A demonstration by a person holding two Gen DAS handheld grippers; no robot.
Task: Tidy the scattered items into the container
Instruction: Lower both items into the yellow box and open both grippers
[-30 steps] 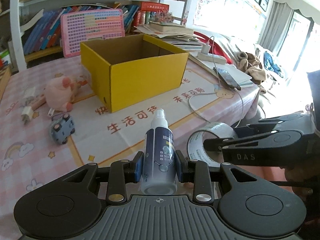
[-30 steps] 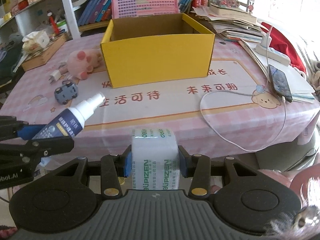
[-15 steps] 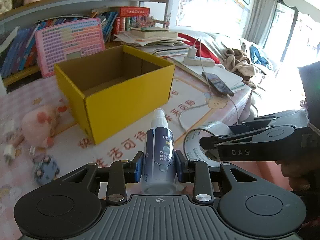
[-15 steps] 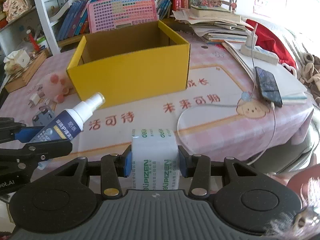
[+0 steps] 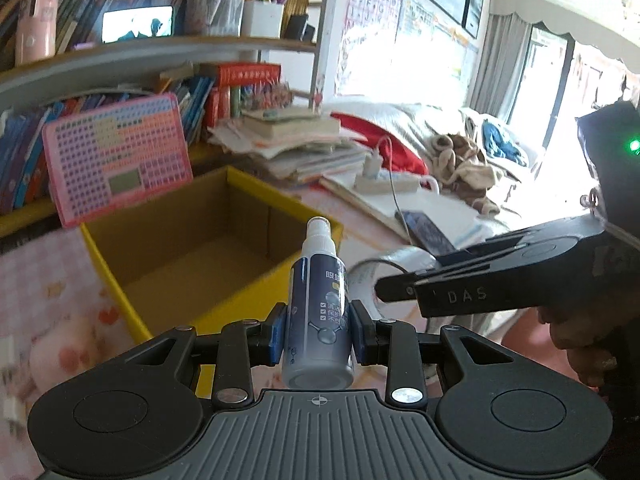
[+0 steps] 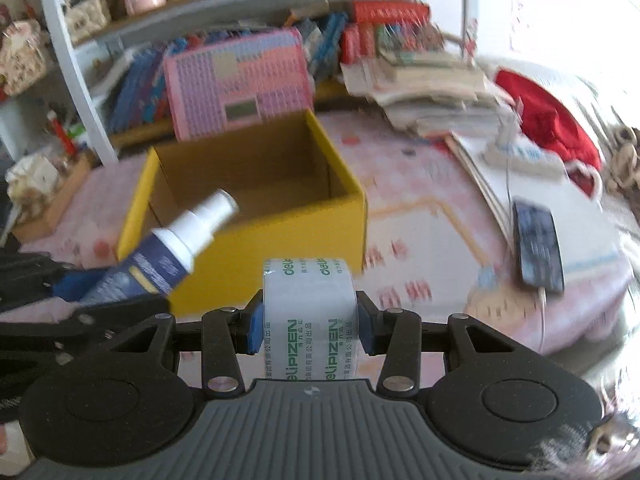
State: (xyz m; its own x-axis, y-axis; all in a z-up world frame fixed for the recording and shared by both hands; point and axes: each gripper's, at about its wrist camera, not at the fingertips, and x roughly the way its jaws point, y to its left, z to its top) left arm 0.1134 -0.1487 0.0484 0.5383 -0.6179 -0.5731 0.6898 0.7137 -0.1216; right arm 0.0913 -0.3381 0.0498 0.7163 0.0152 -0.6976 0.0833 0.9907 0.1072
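Note:
My left gripper (image 5: 318, 334) is shut on a dark blue spray bottle (image 5: 318, 312) with a white nozzle, held just in front of the open yellow cardboard box (image 5: 224, 300). In the right wrist view the same bottle (image 6: 168, 256) leans in from the left over the box's (image 6: 280, 248) near wall. My right gripper (image 6: 310, 330) is shut on a roll of clear tape (image 6: 310, 320) with green lettering, close to the box's front. The tape roll (image 5: 396, 264) and the right gripper's black body show at the right of the left wrist view. The box's inside looks bare.
The box stands on a pink checked tablecloth (image 6: 432, 208). A pink keyboard toy (image 5: 120, 160) leans behind it against bookshelves. Stacked papers (image 6: 432, 92), a power strip (image 6: 524, 156), a phone (image 6: 538, 244) on a white cable and a red cloth lie to the right. A blurred pink plush (image 5: 72, 356) lies left.
Both grippers have risen and moved toward the box, which now looms larger and shows its inside. Their grips on the bottle and the tape are unchanged.

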